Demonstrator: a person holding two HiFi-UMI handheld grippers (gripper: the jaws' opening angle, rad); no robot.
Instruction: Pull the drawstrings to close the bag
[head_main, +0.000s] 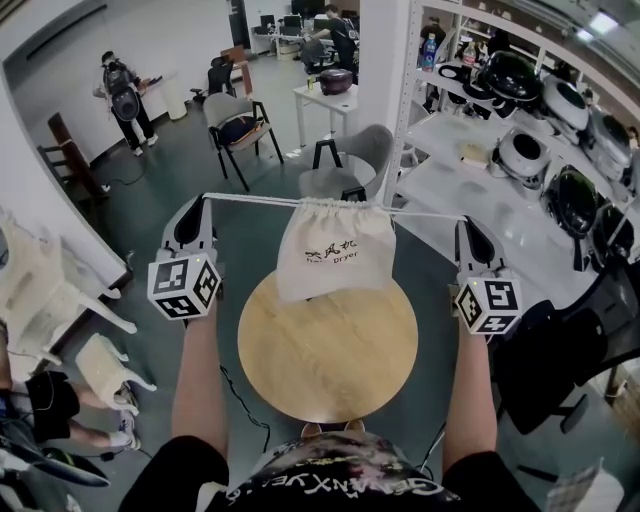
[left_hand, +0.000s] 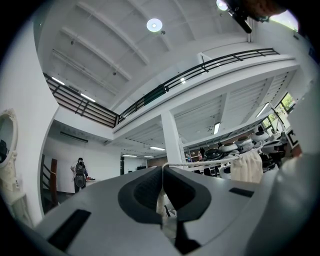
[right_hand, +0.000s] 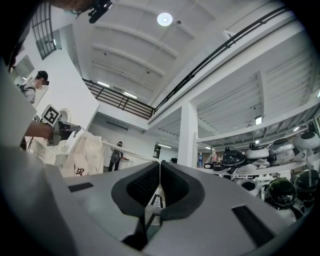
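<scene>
Hanging in the air above the round wooden tabletop (head_main: 328, 365), the cream cloth bag (head_main: 335, 262) had dark letters on its front, and its top was bunched up tight. Its white drawstrings (head_main: 255, 200) ran straight out to both sides. The left gripper (head_main: 205, 198) had its jaws pinched together on one end, the right gripper (head_main: 464, 220) on the other.

A round wooden surface (head_main: 330, 370) stands on the dark floor (head_main: 160, 200). The white bag (head_main: 335, 250) hangs over its far edge; if they touch, I cannot tell.
</scene>
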